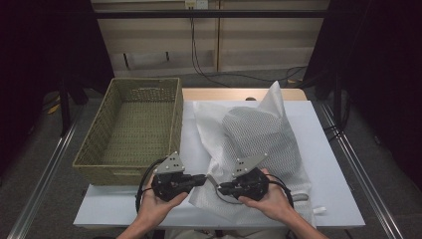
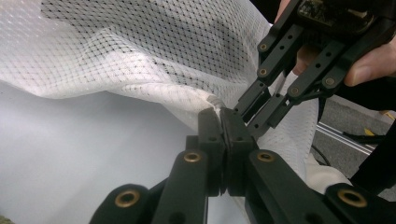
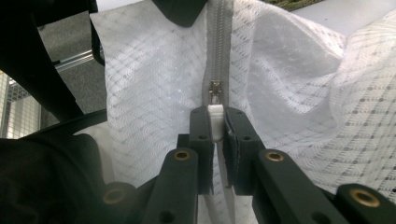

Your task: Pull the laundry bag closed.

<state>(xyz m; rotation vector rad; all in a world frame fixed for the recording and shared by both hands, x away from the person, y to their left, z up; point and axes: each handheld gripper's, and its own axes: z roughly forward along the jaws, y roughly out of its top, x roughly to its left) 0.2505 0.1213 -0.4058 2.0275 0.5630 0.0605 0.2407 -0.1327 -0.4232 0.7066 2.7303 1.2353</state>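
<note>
Your two grippers meet nose to nose at the near edge of the table, the left gripper and right gripper almost touching, so no passage exists between them. The mesh bag covers the middle and right of the table and blocks any low pass there. The wicker basket stands just beyond your left hand, its near wall barring forward travel. Bare table lies along the near left edge and between basket and bag.
</note>
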